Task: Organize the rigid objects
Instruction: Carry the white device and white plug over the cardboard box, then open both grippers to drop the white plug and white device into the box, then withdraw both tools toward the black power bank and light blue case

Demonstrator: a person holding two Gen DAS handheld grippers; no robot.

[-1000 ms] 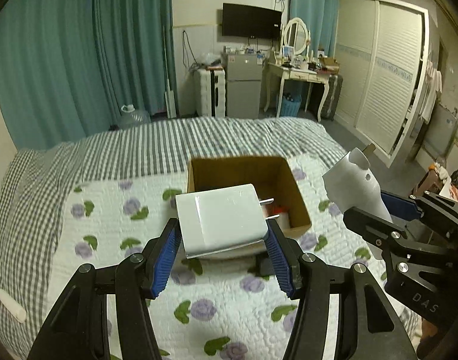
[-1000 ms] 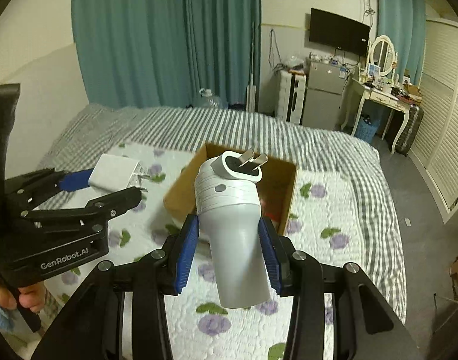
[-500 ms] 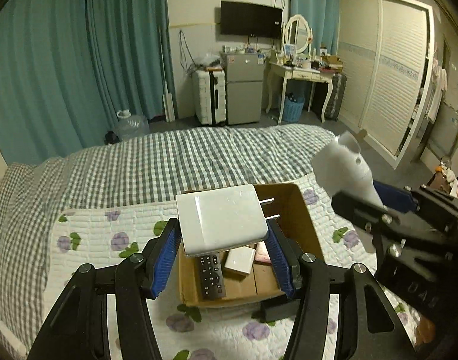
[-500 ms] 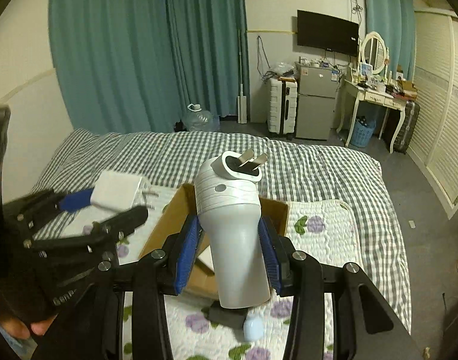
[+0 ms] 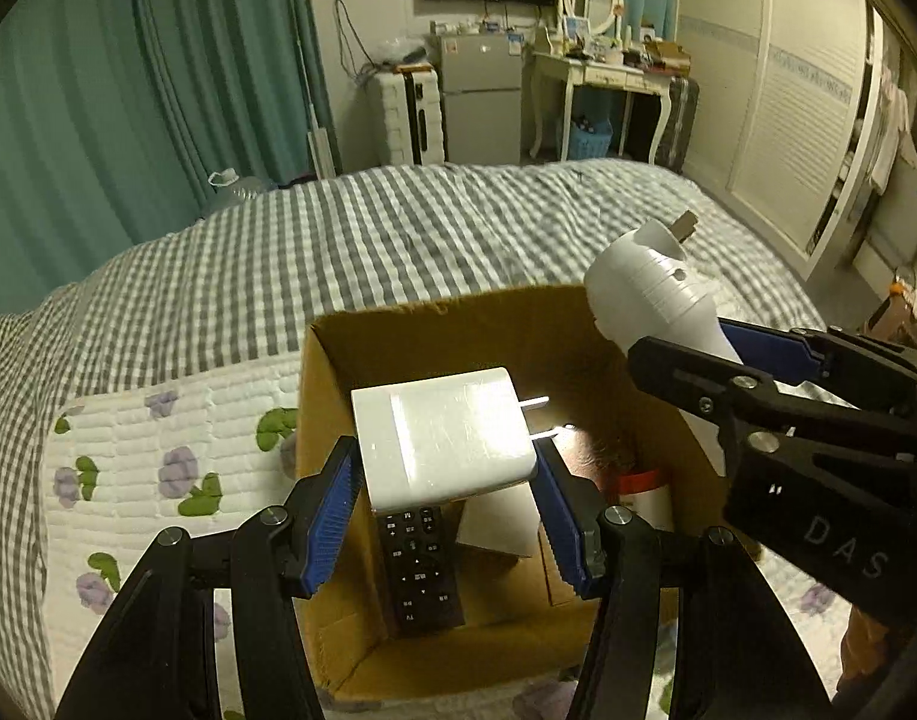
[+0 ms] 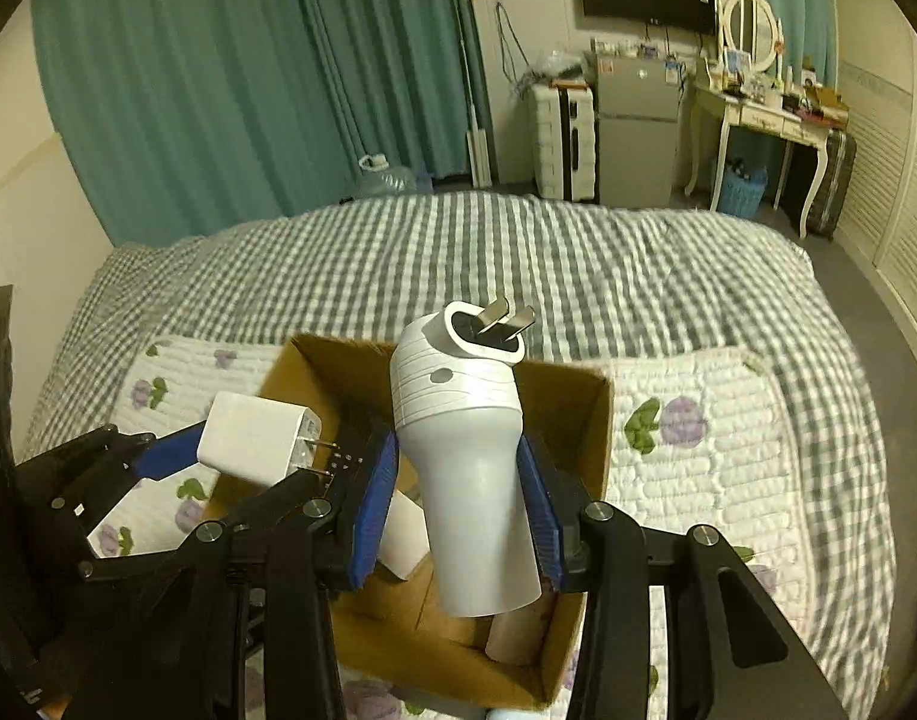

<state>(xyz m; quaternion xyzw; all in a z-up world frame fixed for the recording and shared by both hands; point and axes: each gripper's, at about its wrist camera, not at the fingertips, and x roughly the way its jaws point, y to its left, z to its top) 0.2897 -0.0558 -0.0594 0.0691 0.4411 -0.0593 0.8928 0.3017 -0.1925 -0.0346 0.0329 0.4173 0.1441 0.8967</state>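
**Mei:** Above the cardboard box (image 5: 434, 324) on the bed (image 5: 398, 228), what did each tool have?

**Jon:** The left gripper (image 5: 446, 498) had its fingers (image 5: 329, 519) clamped on the flat sides of a square white charger (image 5: 443, 441), prongs pointing away over the box. The right gripper (image 6: 455, 510) was clamped on a white plug-in device (image 6: 464, 450), a tapered cylinder with two metal prongs on top, held around its narrower lower half.

**Mei:** How did you judge they would handle?

**Jon:** Both looked like hard, glossy plastic: stiff, fairly light, and likely slippery against the pads. The charger's broad parallel faces gave a sound hold. The cylinder was the riskier one; a round, tapering body could twist or slide down, so gripping near the ribbed band looked safer than lower on the smooth part.

**Mei:** And the box?

**Jon:** It already held a black remote (image 5: 419, 564), a white block (image 5: 500, 525) beside it and a red-capped container (image 5: 641, 495). A short drop probably wouldn't hurt either piece, but the prongs might snag or scratch what lay below.
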